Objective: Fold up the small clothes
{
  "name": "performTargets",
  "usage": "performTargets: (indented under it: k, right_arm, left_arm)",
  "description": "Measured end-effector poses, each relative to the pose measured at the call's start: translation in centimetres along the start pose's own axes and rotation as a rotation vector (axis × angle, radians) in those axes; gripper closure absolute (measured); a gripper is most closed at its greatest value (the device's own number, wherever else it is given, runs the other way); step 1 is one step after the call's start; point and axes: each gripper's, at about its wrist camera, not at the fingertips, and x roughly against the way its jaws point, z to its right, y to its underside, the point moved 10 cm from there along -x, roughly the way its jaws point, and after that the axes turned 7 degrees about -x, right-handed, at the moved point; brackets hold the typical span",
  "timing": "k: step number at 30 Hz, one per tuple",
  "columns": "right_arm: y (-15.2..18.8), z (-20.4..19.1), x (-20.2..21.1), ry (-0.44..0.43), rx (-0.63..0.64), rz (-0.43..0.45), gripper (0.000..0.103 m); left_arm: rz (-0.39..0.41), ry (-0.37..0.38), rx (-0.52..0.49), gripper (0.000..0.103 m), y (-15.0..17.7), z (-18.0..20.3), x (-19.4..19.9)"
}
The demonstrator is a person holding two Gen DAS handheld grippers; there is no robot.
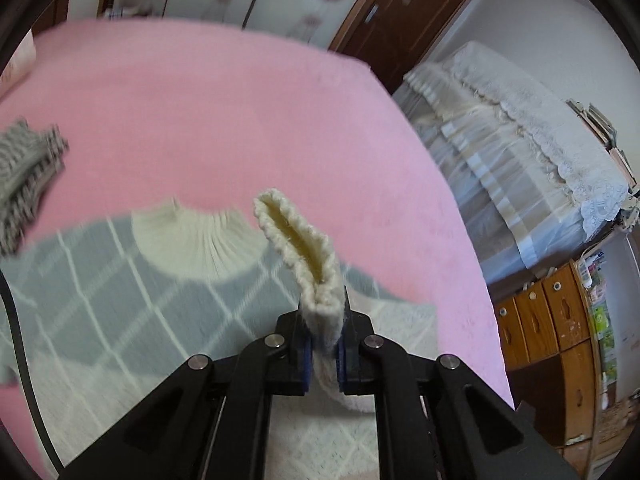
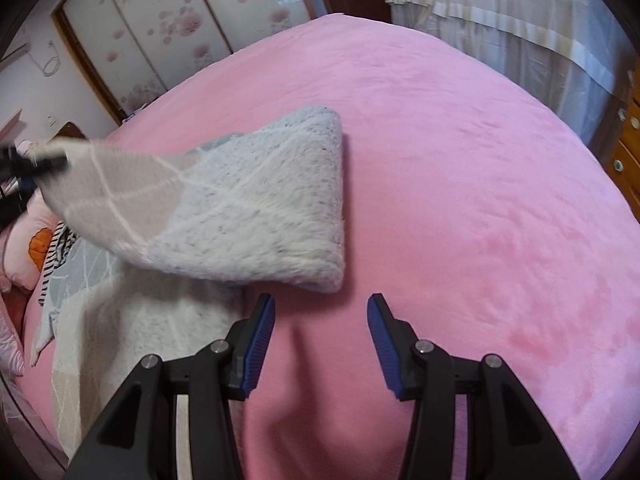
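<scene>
One knit sweater, grey and cream with white lattice lines, one cream cuff. One striped grey garment at the blanket's edge; one pink blanket. Two grippers: left, right.

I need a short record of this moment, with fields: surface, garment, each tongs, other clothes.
surface: pink blanket
garment: grey-and-cream checked sweater, cream collar, sleeve lifted across
left tongs: shut on the cream ribbed cuff of the sleeve
right tongs: open, holding nothing, above the blanket beside the sweater's fold
other clothes: striped garment lying farther away
</scene>
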Motion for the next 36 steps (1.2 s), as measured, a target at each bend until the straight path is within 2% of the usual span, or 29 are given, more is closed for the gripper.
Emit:
performTargets:
  k: [4, 9, 14, 17, 18, 21, 27, 36]
  right_arm:
    - [0.0, -1.9, -1.1, -0.026, 0.025, -0.011, 0.055]
    - [-0.5, -3.3, -2.1, -0.072, 0.002, -0.016, 0.055]
    - [-1.4, -3.2, -3.2, -0.04, -0.012, -0.003, 0.056]
    - [-1.5, -3.6, -3.4, -0.035, 0.013, -0.002, 0.081]
    - [-1.3, -3.9, -3.4, -0.037, 0.025, -0.004, 0.09]
    - [-1.0, -4.5, -3.2, 0.01, 0.084, 0.016, 0.09]
    - [-0.7, -5.4, -2.8, 0.066, 0.151, 0.037, 0.09]
    - [-0.6, -6.5, -3.1, 0.133, 0.211, 0.045, 0.09]
  left_arm:
    - [0.045, -0.027, -0.009, 0.097, -2.2, -0.7, 2.1]
    - [0.08, -0.069, -0.041, 0.096, -3.2, -2.7, 5.4]
    - [0.122, -0.123, -0.055, 0.096, -4.1, -5.5, 8.2]
    - [0.118, -0.146, -0.052, 0.096, -4.0, -7.6, 8.4]
    - [0.113, -0.15, -0.048, 0.096, -3.8, -8.2, 8.2]
    - [0.098, -0.184, -0.041, 0.096, -2.8, -11.2, 7.5]
    - [0.065, -0.192, 0.022, 0.096, 0.4, -16.4, 5.0]
    - [0.037, -0.209, 0.093, 0.096, 5.4, -21.4, 2.9]
